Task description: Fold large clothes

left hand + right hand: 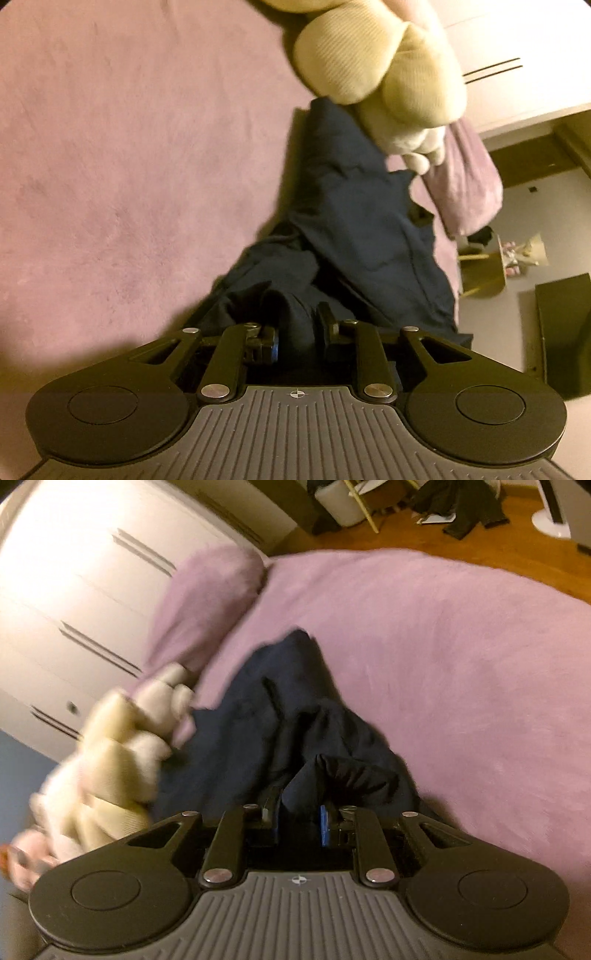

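Observation:
A dark navy garment (362, 229) lies bunched on a lilac bed cover (129, 166). My left gripper (297, 332) is shut on a fold of its cloth at the near end. In the right wrist view the same garment (266, 716) stretches away over the bed cover (461, 664), and my right gripper (300, 821) is shut on another bunched fold of it. A cream plush toy (388, 70) lies by the garment's far end; it also shows in the right wrist view (122, 746) at the left, touching the cloth.
A lilac pillow (207, 602) lies at the head of the bed. White wardrobe doors (74, 590) stand behind it. Beyond the bed edge is a wooden floor (480, 542) with dark clothes, a white bin and a stool.

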Demonstrator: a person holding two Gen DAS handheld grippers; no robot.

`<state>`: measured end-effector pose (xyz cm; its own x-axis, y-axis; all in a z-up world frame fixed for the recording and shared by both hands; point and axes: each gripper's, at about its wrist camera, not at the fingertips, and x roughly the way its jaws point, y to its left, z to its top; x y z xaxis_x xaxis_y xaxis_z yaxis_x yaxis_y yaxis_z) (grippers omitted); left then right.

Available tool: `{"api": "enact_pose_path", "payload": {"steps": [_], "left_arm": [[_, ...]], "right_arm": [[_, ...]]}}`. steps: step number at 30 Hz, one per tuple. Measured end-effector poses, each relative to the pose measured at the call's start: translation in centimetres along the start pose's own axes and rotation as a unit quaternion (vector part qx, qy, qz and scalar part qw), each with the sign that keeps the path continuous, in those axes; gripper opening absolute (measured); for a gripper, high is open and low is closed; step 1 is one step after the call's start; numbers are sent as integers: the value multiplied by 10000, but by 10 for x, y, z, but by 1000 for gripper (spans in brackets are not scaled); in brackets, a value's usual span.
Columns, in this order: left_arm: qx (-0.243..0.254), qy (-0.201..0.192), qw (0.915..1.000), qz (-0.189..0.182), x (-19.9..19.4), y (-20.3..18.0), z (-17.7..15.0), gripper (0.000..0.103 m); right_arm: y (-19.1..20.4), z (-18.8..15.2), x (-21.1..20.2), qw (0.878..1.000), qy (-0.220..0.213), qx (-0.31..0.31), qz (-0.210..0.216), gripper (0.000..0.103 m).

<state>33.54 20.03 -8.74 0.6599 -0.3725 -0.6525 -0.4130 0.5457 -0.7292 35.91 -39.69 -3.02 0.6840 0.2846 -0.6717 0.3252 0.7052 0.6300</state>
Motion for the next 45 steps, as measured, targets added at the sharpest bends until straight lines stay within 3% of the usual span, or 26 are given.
{"api": "enact_pose_path", "payload": {"steps": [4, 8, 10, 12, 14, 16, 17, 19, 21, 22, 25, 28, 31, 33, 34, 35, 36, 38, 40, 43, 45], "left_arm": [[-52, 20, 9999, -161, 8, 12, 2, 27], [-391, -147, 9973, -604, -12, 15, 7, 43], [-149, -615, 9962, -605, -34, 9, 7, 61], [269, -1333, 9898, -436, -60, 3, 6, 81], [578, -1733, 9825, -368, -79, 0, 5, 86], [748, -1659, 9827, -336, -82, 0, 3, 92], [814, -1512, 9847, -295, -80, 1, 2, 92], [978, -1218, 9876, -169, -68, 2, -3, 92], [1164, -972, 9884, 12, -53, 1, -8, 92], [1267, -865, 9881, 86, -47, 1, -10, 92], [1544, -652, 9857, 198, -26, -7, -14, 92], [1814, -596, 9815, 106, -17, -18, -16, 88], [2203, -520, 9733, 389, -10, -29, -19, 66], [2382, -462, 9680, 639, -4, -34, -22, 37], [2442, -402, 9665, 682, -3, -35, -23, 29], [2499, -390, 9655, 622, -4, -37, -25, 20], [2576, -428, 9634, 610, -8, -41, -27, 18], [2695, -550, 9603, 465, -23, -52, -30, 16], [2763, -709, 9584, 86, -45, -67, -27, 16], [2949, -1160, 9482, -246, -70, -97, -15, 16], [3146, -1514, 9369, -160, -69, -116, -4, 17]], "right_arm": [[-27, -11, 32, 9995, 188, 245, -119, 18], [-31, -12, 33, 9998, 184, -40, 82, 21], [-24, -6, 20, 9993, 109, -294, 189, 26], [-24, 0, -3, 9976, -222, -358, 544, 34], [-27, 3, -20, 9949, -402, -371, 846, 42], [-27, 2, -30, 9940, -503, -531, 810, 48], [-28, 1, -35, 9932, -646, -603, 759, 60], [-38, 2, -46, 9900, -1001, -407, 911, 70], [-55, 8, -48, 9887, -1039, 153, 1071, 70], [-58, 11, -47, 9906, -1003, 191, 915, 70], [-38, 5, -31, 9933, -750, -856, 204, 69], [-18, -4, -15, 9826, -602, -1749, -186, 66], [-3, -8, -2, 9705, -603, -2305, -356, 58], [10, -11, 8, 9602, -578, -2680, -529, 50], [16, -13, 15, 9549, -553, -2854, -606, 40], [20, -15, 19, 9508, -527, -2980, -670, 21], [21, -17, 22, 9472, -539, -3074, -740, 9], [26, -23, 16, 9387, -653, -3291, -789, 7], [32, -28, 2, 9303, -863, -3483, -761, 7], [44, -20, -33, 9329, -1262, -3354, -351, 7], [56, -8, -53, 9333, -1585, -3221, -77, 7]]}}
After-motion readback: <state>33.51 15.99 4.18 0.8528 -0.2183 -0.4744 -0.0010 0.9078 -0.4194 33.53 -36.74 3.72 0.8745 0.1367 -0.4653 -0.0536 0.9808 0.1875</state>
